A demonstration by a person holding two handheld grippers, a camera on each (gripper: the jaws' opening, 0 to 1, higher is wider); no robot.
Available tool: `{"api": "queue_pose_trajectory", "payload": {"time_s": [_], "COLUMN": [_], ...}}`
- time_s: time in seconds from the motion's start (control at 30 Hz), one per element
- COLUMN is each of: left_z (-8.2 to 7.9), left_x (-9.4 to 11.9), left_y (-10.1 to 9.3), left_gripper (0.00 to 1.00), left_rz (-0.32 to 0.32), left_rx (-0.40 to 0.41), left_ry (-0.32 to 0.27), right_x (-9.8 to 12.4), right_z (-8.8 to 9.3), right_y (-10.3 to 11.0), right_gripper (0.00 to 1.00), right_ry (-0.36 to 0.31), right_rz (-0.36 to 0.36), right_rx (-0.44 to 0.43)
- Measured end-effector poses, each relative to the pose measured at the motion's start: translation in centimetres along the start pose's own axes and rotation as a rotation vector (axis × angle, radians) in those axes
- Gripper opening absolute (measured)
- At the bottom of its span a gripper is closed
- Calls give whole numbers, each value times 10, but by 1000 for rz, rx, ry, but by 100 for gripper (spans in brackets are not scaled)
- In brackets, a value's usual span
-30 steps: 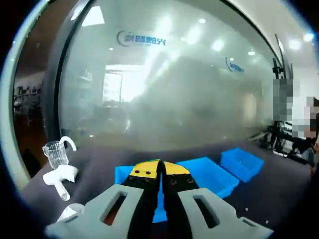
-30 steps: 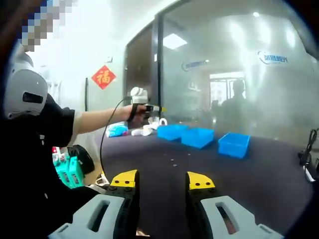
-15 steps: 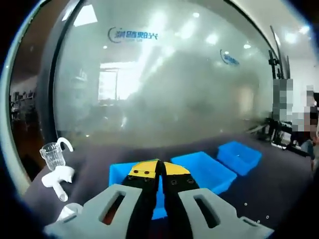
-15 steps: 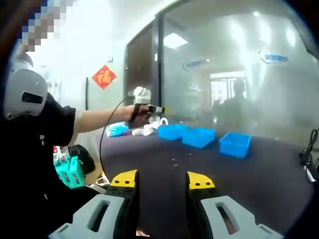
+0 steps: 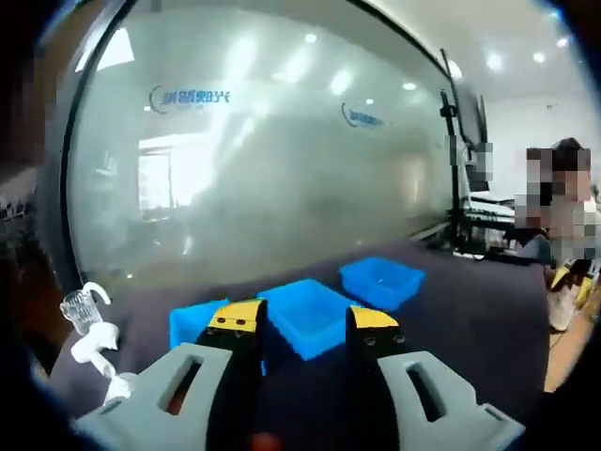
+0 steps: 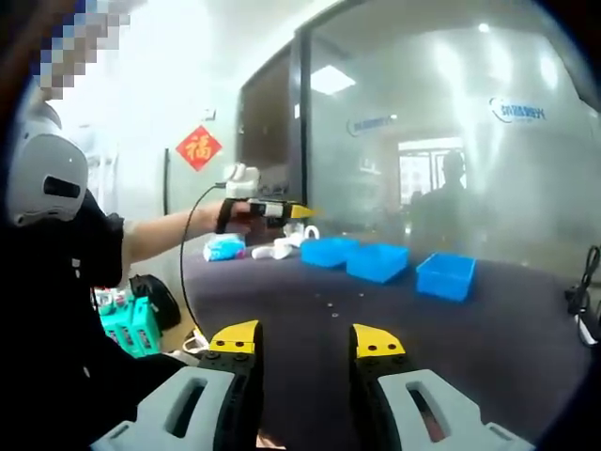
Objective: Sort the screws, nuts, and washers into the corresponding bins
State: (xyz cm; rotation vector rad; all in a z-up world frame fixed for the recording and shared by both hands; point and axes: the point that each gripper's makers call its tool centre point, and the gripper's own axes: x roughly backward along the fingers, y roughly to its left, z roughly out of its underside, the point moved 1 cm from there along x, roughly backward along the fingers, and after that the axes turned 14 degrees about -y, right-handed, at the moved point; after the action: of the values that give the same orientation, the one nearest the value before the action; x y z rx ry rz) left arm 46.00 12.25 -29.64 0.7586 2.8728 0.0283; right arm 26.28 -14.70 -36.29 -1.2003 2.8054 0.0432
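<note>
Right gripper view: person's outstretched arm (image 6: 164,235) holds left gripper (image 6: 299,212) above blue bins (image 6: 376,260); both grippers' jaws apart, empty.

— How many bins have you got out there?
— Three blue bins (image 6: 376,260) in a row on your table (image 6: 488,329).
— Loose hardware?
— A few tiny specks (image 6: 327,304) mid-table, too small to count or sort by kind.
— Grippers?
— Two: left gripper (image 5: 300,319), right gripper (image 6: 305,338).
</note>
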Motion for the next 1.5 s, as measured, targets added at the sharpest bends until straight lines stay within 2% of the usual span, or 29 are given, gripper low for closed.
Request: {"api": "queue_pose_trajectory", "payload": {"time_s": [0.1,0.2,0.33,0.43,0.67,0.83,1.1,1.33,1.47,1.5], "left_z": [1,4,10,19,34,44,48,58,63,63], "left_x": [18,38,61,72,95,112,119,103,90,88], "left_y": [-19,-39,-56,-58,-62,-72,-77,-74,-82,-91], "left_gripper": [32,33,33,33,33,31,31,32,33,33], "left_rz": [46,98,144,178,226,280,303,272,302,311], "left_rx": [45,54,74,102,116,111,112,68,76,75], "left_ry": [-2,10,32,54,94,129,162,219,271,285], "right_x": [0,-1,-2,-2,-1,1,4,7,9,10], "right_z": [0,-1,-1,1,1,2,6,7,8,8], "right_y": [1,0,0,-1,-3,-6,-9,-14,-15,-15], "right_gripper": [33,33,33,33,33,33,33,33,33,33], "right_ry": [0,0,4,14,25,37,77,80,85,85], "right_rz": [-2,-1,-1,2,9,16,23,56,66,67], "right_rx": [1,2,4,11,21,29,66,70,76,75]}}
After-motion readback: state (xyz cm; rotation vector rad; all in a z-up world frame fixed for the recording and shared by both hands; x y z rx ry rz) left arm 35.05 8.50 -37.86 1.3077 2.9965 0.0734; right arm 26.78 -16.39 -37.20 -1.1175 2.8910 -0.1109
